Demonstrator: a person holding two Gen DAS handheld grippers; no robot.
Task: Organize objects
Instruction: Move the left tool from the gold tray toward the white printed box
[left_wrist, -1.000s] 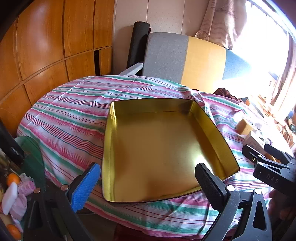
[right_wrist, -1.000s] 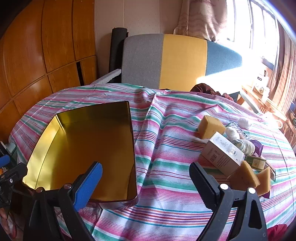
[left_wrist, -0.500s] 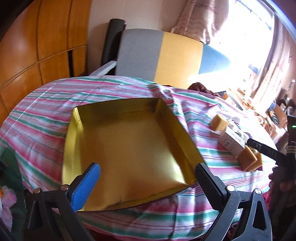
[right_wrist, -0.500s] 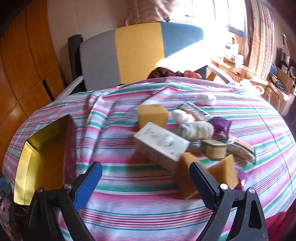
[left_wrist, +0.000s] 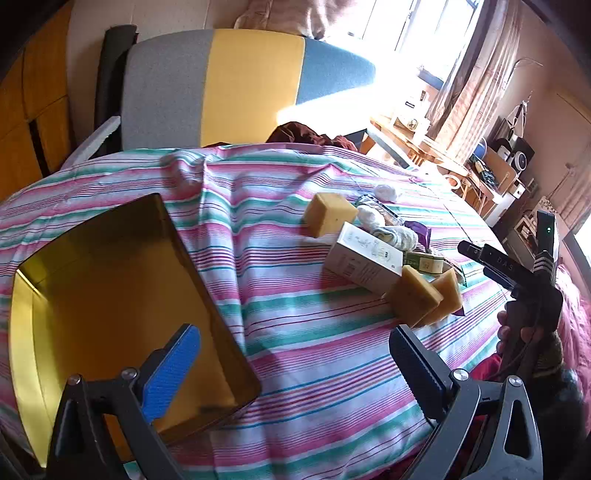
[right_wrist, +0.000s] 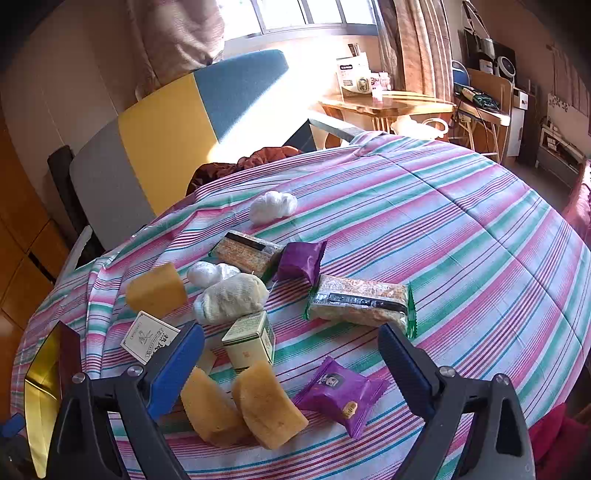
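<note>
You've swung both claws off the tin (left_wrist: 110, 295) toward the pile: sponges (right_wrist: 240, 402) sit between your right claw's (right_wrist: 291, 365) released, empty fingers; the left claw (left_wrist: 295, 362) is released too.

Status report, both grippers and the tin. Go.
Left gripper open, empty, over tin's corner. Right gripper open, empty, above sponges. Tin holds nothing. No obstruction.

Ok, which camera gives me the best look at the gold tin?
The left wrist view. The gold tin shows there nearly whole, open and empty, behind the open left gripper. The right wrist view catches only a corner of it at the left edge.
</note>
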